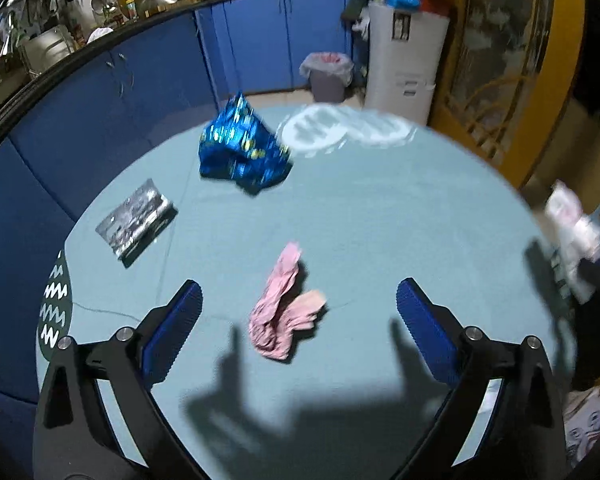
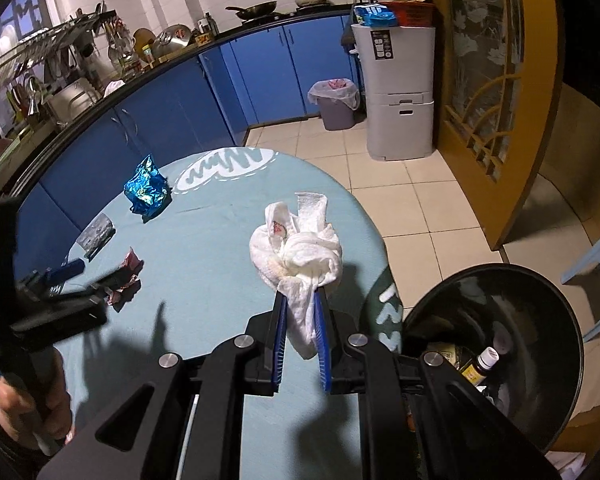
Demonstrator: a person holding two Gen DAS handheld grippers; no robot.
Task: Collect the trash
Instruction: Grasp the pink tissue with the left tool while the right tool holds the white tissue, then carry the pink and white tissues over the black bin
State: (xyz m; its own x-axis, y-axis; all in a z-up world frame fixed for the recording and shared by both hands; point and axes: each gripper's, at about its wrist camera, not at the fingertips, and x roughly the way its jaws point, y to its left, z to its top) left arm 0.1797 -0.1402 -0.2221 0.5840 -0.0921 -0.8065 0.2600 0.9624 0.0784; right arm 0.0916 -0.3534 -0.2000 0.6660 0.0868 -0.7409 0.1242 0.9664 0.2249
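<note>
My right gripper (image 2: pixel 300 300) is shut on a crumpled white tissue wad (image 2: pixel 300 248) and holds it above the table's right edge; the wad also shows blurred in the left wrist view (image 1: pixel 572 232). My left gripper (image 1: pixel 298 300) is open just above a crumpled pink wrapper (image 1: pixel 284 312), which lies between its blue fingers; the pink wrapper also shows in the right wrist view (image 2: pixel 130 266). A crumpled blue foil bag (image 1: pixel 242 148) and a flat silver packet (image 1: pixel 136 220) lie further back on the light blue table (image 1: pixel 380 220). A black trash bin (image 2: pixel 500 344) stands on the floor right of the table.
The black bin holds a small bottle (image 2: pixel 484 362) and other trash. A lined grey bin (image 2: pixel 336 102) and a white cabinet (image 2: pixel 400 92) stand by the blue kitchen cabinets (image 2: pixel 180 108). A light blue plastic stool (image 2: pixel 596 264) is at far right.
</note>
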